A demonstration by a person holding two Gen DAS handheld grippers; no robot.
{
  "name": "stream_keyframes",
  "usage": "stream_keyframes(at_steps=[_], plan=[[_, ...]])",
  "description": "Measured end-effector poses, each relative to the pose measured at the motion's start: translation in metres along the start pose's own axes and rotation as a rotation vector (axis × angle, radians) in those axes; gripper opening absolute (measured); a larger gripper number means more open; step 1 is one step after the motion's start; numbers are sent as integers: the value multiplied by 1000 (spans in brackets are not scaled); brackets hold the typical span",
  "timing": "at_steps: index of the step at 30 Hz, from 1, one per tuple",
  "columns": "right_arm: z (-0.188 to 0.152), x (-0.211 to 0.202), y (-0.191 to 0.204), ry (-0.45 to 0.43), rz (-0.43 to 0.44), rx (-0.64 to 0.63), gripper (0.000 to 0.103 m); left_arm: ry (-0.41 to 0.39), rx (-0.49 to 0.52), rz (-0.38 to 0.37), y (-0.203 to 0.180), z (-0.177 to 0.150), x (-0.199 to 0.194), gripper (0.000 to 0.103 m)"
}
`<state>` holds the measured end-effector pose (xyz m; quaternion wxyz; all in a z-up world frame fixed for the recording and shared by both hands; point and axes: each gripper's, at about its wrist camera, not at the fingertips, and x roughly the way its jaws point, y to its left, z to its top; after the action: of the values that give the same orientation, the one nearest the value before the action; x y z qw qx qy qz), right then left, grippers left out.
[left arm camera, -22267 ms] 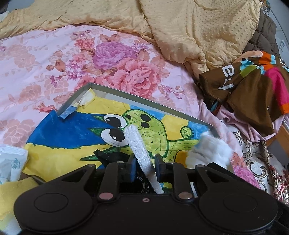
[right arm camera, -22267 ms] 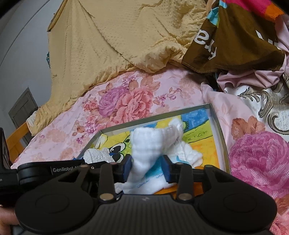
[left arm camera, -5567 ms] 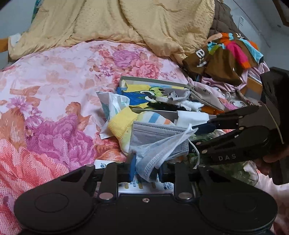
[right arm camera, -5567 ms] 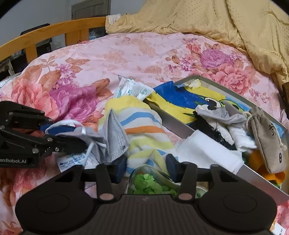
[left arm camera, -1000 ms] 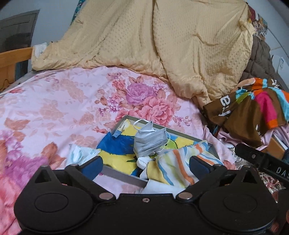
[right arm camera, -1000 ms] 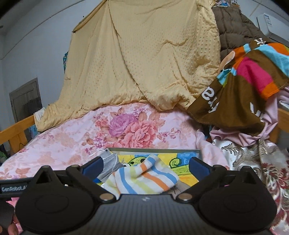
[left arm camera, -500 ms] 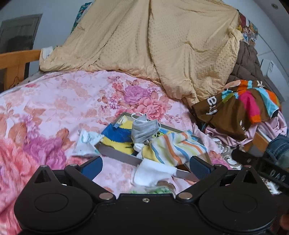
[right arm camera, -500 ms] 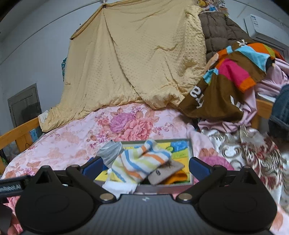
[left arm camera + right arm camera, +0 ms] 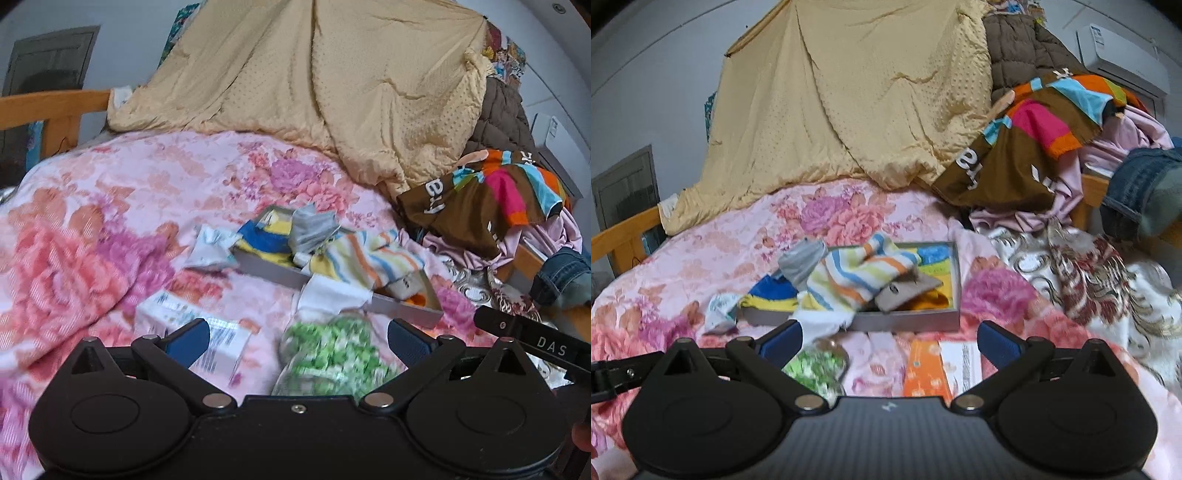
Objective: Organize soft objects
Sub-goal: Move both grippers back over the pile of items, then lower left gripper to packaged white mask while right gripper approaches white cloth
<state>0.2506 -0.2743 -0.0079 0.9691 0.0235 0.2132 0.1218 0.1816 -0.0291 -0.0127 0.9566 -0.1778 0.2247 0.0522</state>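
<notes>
Progress reads as nearly complete: I see the striped cloth (image 9: 857, 278), the grey mask (image 9: 802, 263) and a tan pouch (image 9: 908, 291) piled in the shallow tray (image 9: 905, 320) at frame centre on the floral bedspread (image 9: 713, 258). My left gripper (image 9: 297, 336) and right gripper (image 9: 888, 338) both stand spread wide, holding nothing. Remaining, in my judgement: the white cloth (image 9: 334, 295) overhanging the tray's near rim, and the green-filled bag (image 9: 332, 354) at lower centre.
</notes>
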Motion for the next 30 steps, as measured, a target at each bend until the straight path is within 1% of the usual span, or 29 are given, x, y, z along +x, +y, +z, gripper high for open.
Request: stream_keyframes(at_steps=[5, 9, 12, 15, 18, 21, 25, 28, 30], plan=[[-14, -8, -5, 59, -28, 29, 103, 18, -5, 1, 2, -13, -8, 102], [-25, -12, -7, 109, -21, 64, 103, 42, 9, 11, 1, -22, -14, 102], [-33, -11, -3, 155, -36, 47, 103, 75, 18, 31, 2, -26, -17, 102], [-40, -10, 3, 187, -45, 19, 103, 84, 33, 50, 4, -30, -21, 102], [-46, -13, 9, 201, -32, 2, 103, 88, 55, 72, 8, -32, -24, 102], [-49, -18, 14, 196, -25, -8, 103, 87, 65, 89, 13, -33, -26, 102], [-51, -26, 15, 198, -17, 17, 103, 90, 70, 111, 21, -32, -28, 102], [-53, -28, 15, 210, -15, 35, 103, 80, 67, 146, 30, -30, -29, 102], [-55, -28, 17, 219, -17, 42, 103, 88, 68, 165, 37, -27, -28, 102]])
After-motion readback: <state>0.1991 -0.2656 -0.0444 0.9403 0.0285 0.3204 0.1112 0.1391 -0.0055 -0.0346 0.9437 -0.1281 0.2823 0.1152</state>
